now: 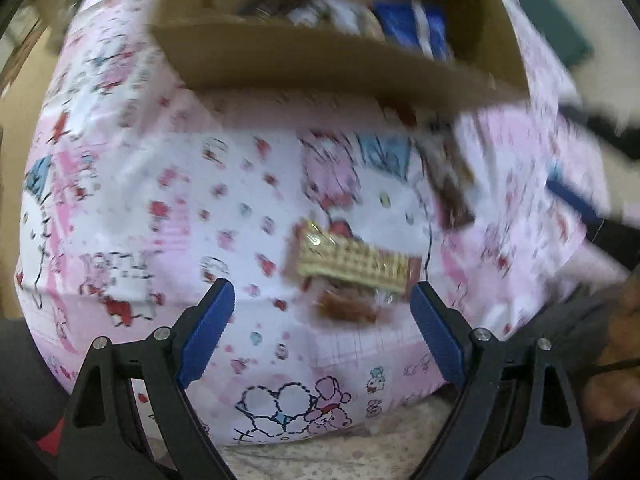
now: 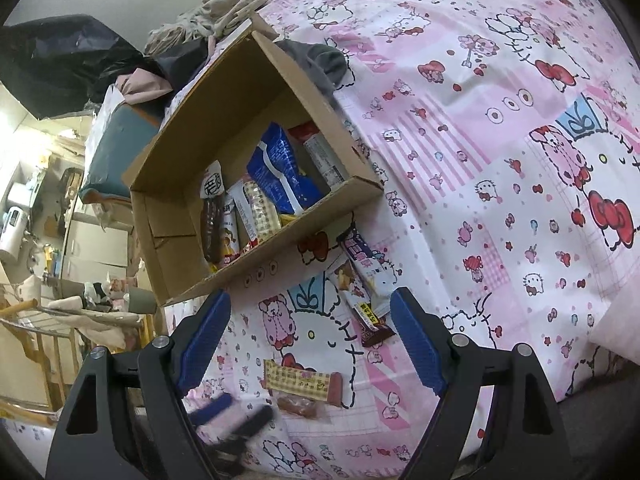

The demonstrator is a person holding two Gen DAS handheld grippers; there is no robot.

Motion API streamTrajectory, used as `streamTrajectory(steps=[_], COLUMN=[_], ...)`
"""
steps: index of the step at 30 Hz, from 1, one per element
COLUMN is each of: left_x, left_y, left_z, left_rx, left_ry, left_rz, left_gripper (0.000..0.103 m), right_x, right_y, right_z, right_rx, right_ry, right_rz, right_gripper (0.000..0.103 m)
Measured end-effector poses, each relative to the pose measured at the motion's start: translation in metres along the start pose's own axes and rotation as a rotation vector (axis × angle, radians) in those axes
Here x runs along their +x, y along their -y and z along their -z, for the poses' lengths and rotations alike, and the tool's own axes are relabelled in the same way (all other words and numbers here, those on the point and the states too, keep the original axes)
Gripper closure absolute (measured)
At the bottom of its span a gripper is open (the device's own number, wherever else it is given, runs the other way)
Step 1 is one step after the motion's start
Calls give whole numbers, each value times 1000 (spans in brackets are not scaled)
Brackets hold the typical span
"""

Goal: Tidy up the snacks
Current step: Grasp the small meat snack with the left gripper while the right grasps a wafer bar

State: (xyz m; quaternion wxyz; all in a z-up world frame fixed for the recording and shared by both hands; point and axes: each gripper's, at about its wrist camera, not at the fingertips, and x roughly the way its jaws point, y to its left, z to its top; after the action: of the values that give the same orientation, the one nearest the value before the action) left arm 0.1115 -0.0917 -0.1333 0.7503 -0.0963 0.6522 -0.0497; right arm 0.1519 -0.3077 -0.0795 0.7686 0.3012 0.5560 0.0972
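- Just beyond our left gripper [image 1: 322, 306], its blue pads spread wide and empty, lies the small yellow-checked plastic snack packet [image 1: 354, 266], nearer the right pad, flat on the pink cartoon-print bedsheet [image 1: 160, 184].
- We judge it light, crinkly and slippery; pinching across its short width near the middle looks safest.
- Our right gripper [image 2: 310, 332] also gapes, holding nothing.
- Only its sharper view shows the brown cardboard box [image 2: 276, 240] contents and the long dark-wrapped bars [image 2: 362, 280] just ahead.
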Motion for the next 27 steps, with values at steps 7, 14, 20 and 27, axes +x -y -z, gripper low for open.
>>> streamTrajectory(steps=[7,14,20,27], left_x=[7,40,41,32], left_y=[28,60,52,36], left_z=[14,26,21,18], left_rx=[107,233,211,247], left_ry=[32,-2,23,7], left_rz=[-76,-133,-128,-112], left_gripper=[16,16,27,47], right_x=[-3,-1,-1,1], right_y=[5,3,6,2], right_z=[-2,-1,-1,-1], right_rx=[31,35,43,35], right_ry=[-10,-27,-31,-39], right_rz=[-31,-52,-53,-62], right_gripper=[19,19,19,19])
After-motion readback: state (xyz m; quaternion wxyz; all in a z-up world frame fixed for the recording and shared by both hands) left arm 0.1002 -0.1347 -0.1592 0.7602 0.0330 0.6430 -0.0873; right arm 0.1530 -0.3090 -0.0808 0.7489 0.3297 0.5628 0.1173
